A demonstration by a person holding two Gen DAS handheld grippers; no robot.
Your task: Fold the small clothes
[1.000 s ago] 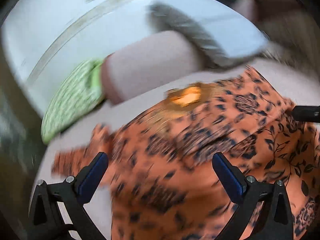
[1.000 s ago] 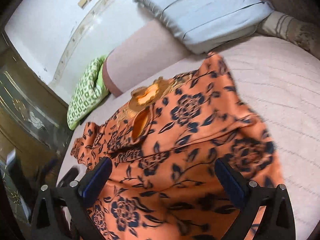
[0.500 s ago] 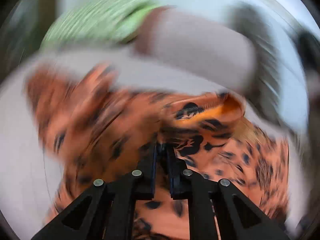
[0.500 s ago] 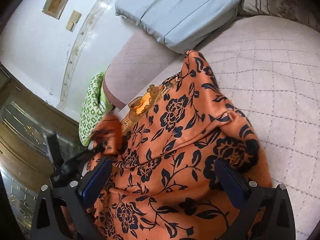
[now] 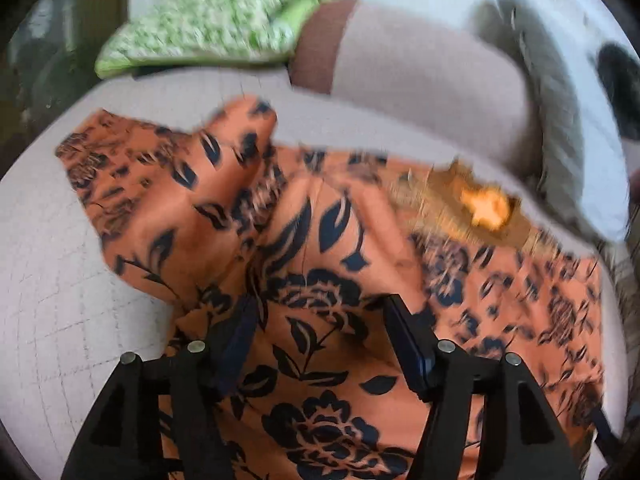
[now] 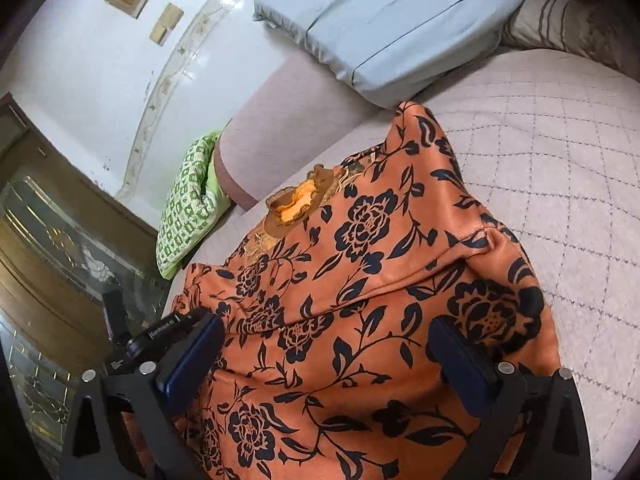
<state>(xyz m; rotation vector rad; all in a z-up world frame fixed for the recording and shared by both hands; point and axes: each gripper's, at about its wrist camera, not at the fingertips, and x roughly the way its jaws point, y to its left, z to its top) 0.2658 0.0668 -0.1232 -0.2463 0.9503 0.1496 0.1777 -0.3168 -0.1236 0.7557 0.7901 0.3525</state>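
An orange garment with a black flower print (image 5: pixel 320 280) lies spread on the pale quilted bed (image 5: pixel 60 280). Its gold embroidered neckline (image 5: pixel 480 204) points toward the bolster. Its left sleeve (image 5: pixel 168 184) is folded in over the body. My left gripper (image 5: pixel 320 328) is open just above the garment's left part, holding nothing. In the right wrist view the same garment (image 6: pixel 360 300) fills the middle, with its right sleeve (image 6: pixel 424 140) folded in. My right gripper (image 6: pixel 324 352) is open and empty above the lower part. The left gripper's body shows there at the left edge (image 6: pixel 160 336).
A pink bolster (image 6: pixel 272 128) and a light blue pillow (image 6: pixel 380 28) lie at the head of the bed. A green patterned pillow (image 6: pixel 188 200) sits at the bed's left edge. A striped cushion (image 6: pixel 568 28) lies far right. A wooden glass-fronted cabinet (image 6: pixel 48 280) stands left.
My left gripper was shut on the left sleeve half a second ago; it has let go, opened and drawn back. The sleeve now lies folded over the body. The right gripper stayed open.
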